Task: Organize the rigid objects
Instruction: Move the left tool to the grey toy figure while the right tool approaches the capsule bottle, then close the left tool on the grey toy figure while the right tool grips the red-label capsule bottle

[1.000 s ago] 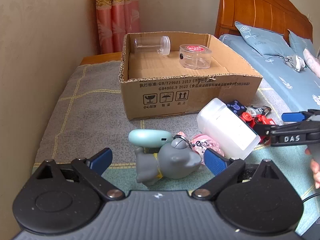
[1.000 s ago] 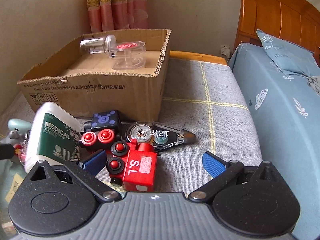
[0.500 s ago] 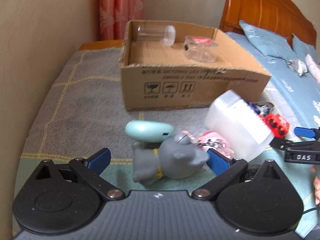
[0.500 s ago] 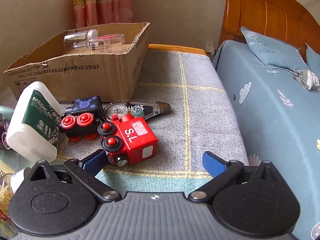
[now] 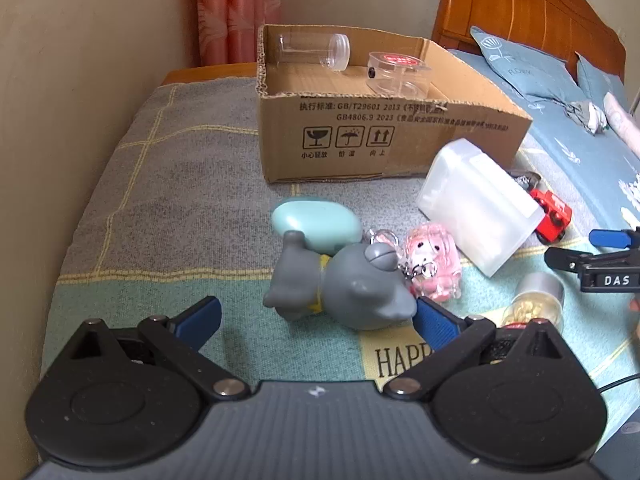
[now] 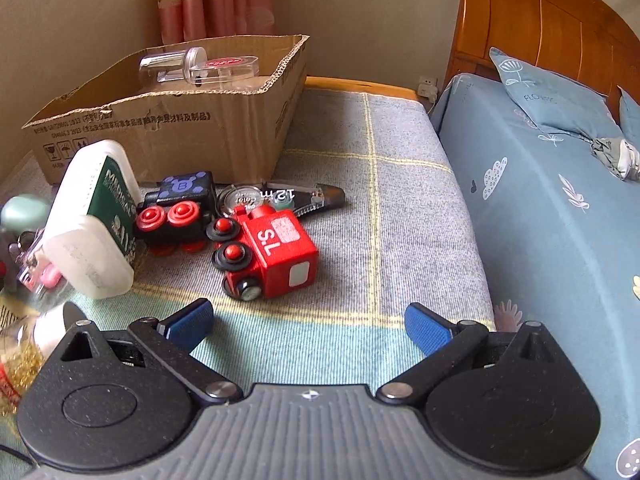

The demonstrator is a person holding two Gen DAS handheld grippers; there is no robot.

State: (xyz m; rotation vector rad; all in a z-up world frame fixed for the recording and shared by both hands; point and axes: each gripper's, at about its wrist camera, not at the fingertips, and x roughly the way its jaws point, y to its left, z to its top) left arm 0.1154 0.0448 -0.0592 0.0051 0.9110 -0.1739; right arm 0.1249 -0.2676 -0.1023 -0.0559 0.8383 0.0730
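Hovering low over the checked grey-and-teal blanket (image 5: 168, 200), the left gripper (image 5: 316, 320) has its blue-padded jaws spread wide and holds nothing; the grey rubber elephant toy (image 5: 344, 284) lies on its side just ahead, its head touching the right pad. A mint-green oval case (image 5: 316, 220) sits against the elephant's far side, and a pink plush keychain (image 5: 432, 264) lies just beside its head. The translucent white plastic box (image 5: 476, 212) rests tilted nearby, close to the brown cardboard carton (image 5: 384, 140) at the blanket's far edge, which holds a clear plastic tube (image 5: 312, 50) and a clear round tub with a red label (image 5: 400, 72). The right gripper (image 6: 308, 322) is likewise wide open and empty, with the red wooden toy train car (image 6: 272, 252) lying on its side just ahead, a black toy engine with red wheels (image 6: 176, 216) next to it and a clear correction-tape dispenser (image 6: 280, 198) behind both.
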